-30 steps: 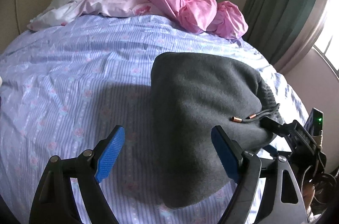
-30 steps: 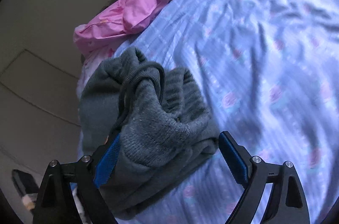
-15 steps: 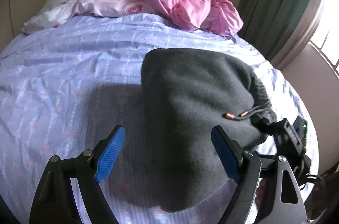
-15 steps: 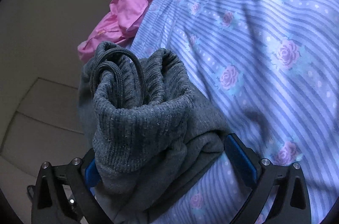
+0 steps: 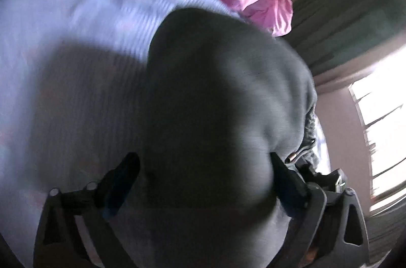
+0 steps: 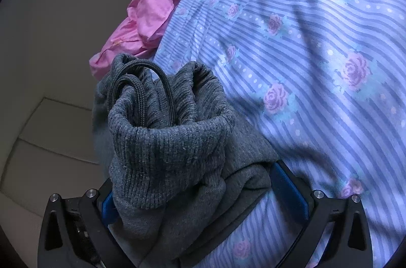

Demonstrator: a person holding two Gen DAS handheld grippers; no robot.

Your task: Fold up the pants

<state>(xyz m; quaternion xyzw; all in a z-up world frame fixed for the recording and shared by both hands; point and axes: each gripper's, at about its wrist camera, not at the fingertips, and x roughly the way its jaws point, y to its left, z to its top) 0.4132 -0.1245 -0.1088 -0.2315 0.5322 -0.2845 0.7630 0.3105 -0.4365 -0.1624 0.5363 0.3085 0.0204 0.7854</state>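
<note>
**Grey sweatpants between both sets of jaws**

The grey sweatpants [image 5: 215, 103] lie folded on the floral striped bedsheet [image 6: 317, 39]. The left gripper [image 5: 203, 174] straddles the folded edge, jaws spread wide. The right gripper [image 6: 195, 189] brackets the ribbed waistband [image 6: 167, 141] and drawstring [image 6: 142, 88], jaws apart, not clamped. Pink bedding [image 6: 152, 12] sits beyond.

Two handheld grippers are being shown. The right gripper [image 6: 203, 194] is being seen as a black skeletal frame with triangular cut-outs, silver screws [image 6: 91, 192] at its pivots and blue pads [image 6: 289, 192] lining the fingers. The left gripper [image 5: 203, 181] is being rendered blurred, black-framed, with matching screws and darker blue pads.
</note>
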